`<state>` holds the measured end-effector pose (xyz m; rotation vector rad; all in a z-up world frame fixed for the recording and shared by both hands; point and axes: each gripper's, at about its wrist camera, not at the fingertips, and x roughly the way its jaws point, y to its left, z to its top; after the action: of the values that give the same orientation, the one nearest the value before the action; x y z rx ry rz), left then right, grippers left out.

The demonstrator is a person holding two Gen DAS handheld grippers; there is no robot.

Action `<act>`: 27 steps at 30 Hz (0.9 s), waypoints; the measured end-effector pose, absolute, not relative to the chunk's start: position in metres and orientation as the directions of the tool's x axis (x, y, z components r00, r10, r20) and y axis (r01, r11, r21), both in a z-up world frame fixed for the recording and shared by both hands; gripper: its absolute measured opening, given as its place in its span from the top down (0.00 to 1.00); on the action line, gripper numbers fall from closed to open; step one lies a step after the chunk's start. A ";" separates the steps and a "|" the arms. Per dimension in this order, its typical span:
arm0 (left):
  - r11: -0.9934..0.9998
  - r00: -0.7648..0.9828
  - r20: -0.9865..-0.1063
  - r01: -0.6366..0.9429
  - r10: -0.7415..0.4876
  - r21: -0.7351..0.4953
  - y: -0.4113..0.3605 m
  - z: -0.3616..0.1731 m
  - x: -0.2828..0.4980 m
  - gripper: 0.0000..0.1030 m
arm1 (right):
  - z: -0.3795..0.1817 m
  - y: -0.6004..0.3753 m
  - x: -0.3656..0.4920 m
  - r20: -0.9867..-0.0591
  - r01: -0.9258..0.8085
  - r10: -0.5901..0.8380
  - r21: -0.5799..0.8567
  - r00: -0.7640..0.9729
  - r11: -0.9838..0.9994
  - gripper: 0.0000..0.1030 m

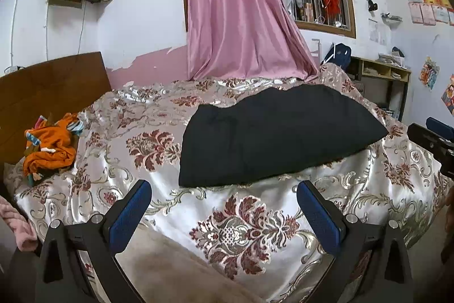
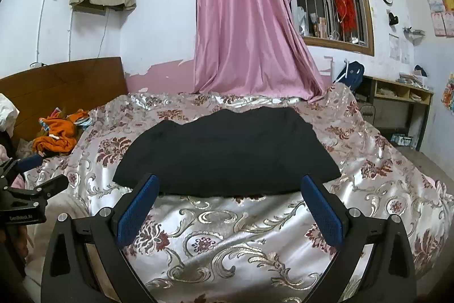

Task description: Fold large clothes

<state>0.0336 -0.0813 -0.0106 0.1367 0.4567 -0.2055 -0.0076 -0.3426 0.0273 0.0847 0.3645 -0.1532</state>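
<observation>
left wrist view: left gripper (image 1: 224, 189) is held wide apart, nothing gripped, above the floral bedspread (image 1: 244, 229); black garment (image 1: 272, 135) is laid folded flat just beyond. right wrist view: right gripper (image 2: 229, 184) is spread wide, empty, at the garment's (image 2: 227, 152) near edge.

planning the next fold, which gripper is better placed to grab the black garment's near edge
Right, probably. The right gripper has open jaws squarely facing the black garment, with its near hem just past the fingertips. The left gripper is also open, but sits off the garment's left corner.
</observation>
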 end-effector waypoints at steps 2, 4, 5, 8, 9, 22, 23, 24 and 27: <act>0.970 0.872 -0.461 0.229 -0.166 0.085 -0.082 -0.013 0.034 0.00 | 0.024 -0.341 -0.006 -0.373 0.163 -0.132 0.054 0.919 0.985 0.04; 0.969 0.868 -0.469 0.231 -0.164 0.087 -0.082 -0.016 0.034 0.00 | 0.020 -0.341 -0.006 -0.389 0.163 -0.129 0.055 0.912 0.985 0.04; 0.969 0.865 -0.474 0.232 -0.165 0.087 -0.082 -0.017 0.034 0.00 | 0.018 -0.341 -0.005 -0.397 0.164 -0.128 0.057 0.909 0.985 0.04; 0.968 0.859 -0.484 0.234 -0.164 0.087 -0.083 -0.020 0.034 0.00 | 0.012 -0.339 -0.004 -0.417 0.167 -0.127 0.061 0.900 0.984 0.04; 0.968 0.859 -0.485 0.234 -0.164 0.087 -0.083 -0.020 0.034 0.00 | 0.011 -0.339 -0.004 -0.421 0.167 -0.126 0.062 0.898 0.984 0.04; 0.968 0.856 -0.490 0.237 -0.166 0.086 -0.084 -0.021 0.035 0.00 | 0.005 -0.336 -0.004 -0.438 0.171 -0.127 0.064 0.890 0.983 0.04; 0.968 0.856 -0.490 0.237 -0.167 0.086 -0.084 -0.021 0.035 0.00 | 0.005 -0.336 -0.004 -0.437 0.170 -0.126 0.064 0.890 0.983 0.04; 0.968 0.856 -0.490 0.237 -0.166 0.086 -0.084 -0.021 0.035 0.00 | 0.004 -0.336 -0.004 -0.438 0.169 -0.125 0.063 0.890 0.984 0.04; 0.968 0.856 -0.490 0.237 -0.166 0.086 -0.084 -0.021 0.034 0.00 | 0.003 -0.337 -0.003 -0.438 0.164 -0.121 0.061 0.891 0.985 0.04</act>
<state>0.0344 -0.0841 -0.0205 0.1450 0.5005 -0.2129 -0.0028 -0.3367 0.0033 0.0971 0.4484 -0.1480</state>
